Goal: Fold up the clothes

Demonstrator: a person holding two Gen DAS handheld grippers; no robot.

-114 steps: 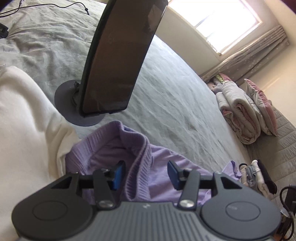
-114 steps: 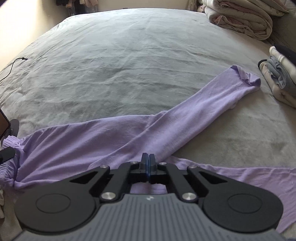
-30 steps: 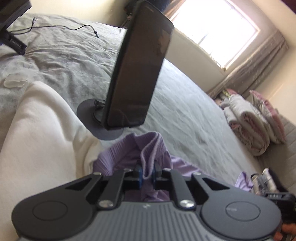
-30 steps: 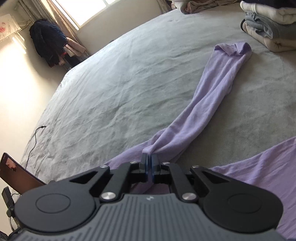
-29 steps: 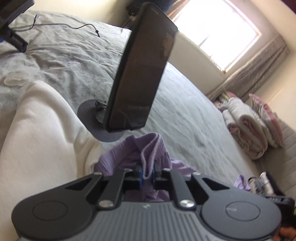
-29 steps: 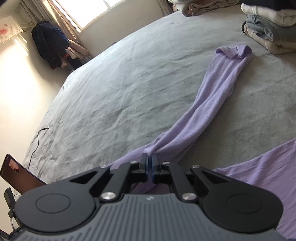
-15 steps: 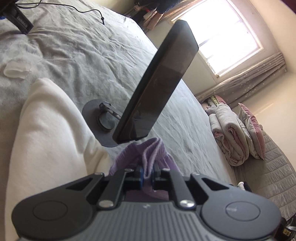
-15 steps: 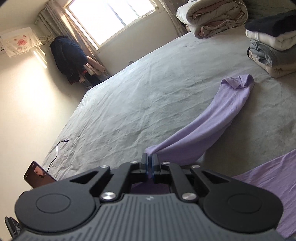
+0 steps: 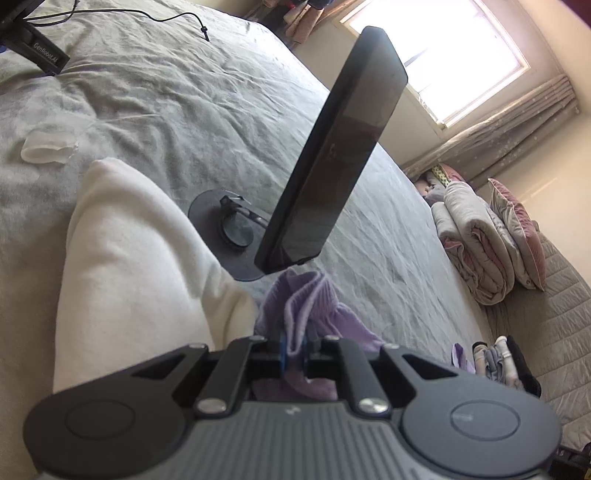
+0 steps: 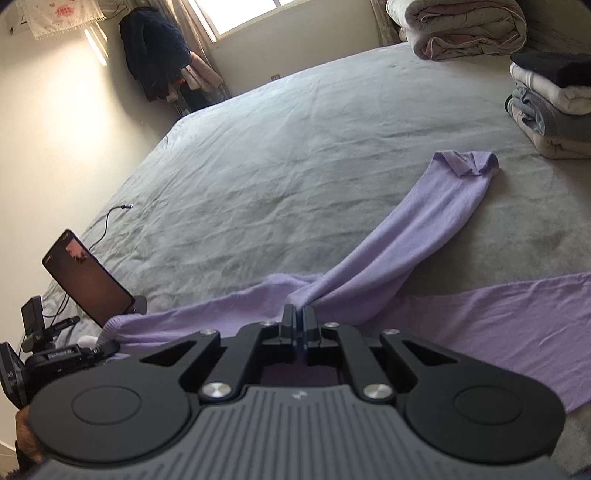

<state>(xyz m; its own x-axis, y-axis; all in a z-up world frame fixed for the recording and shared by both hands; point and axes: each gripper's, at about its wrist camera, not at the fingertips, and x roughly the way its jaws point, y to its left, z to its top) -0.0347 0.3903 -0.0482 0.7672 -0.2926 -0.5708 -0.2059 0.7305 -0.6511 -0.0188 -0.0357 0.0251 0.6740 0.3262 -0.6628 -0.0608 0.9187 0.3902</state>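
Looking along the left gripper point(image 9: 294, 345), 1 bunched ribbed band of the lilac knit garment point(image 9: 306, 302) stands pinched between its 2 nearly closed jaws, lifted just off the grey bedspread point(image 9: 177, 110). Also in this view: 1 dark phone point(image 9: 332, 155) tilted on 1 round black stand point(image 9: 225, 229), 1 cream pillow point(image 9: 129, 277) beside the gripper, 1 black cable point(image 9: 147, 14) toward the bed's far edge, and 1 rolled pink-and-grey quilt point(image 9: 476, 254) at the bed's right edge. This gripper angles downward.

Right wrist view: the right gripper point(image 10: 297, 321) is clamped tight on 1 pinch of the same garment, where 1 long leg point(image 10: 424, 229) runs toward the right edge. 1 stack of folded clothes point(image 10: 546, 110) sits there, 4 layers visible. This gripper also tilts down toward the bed.
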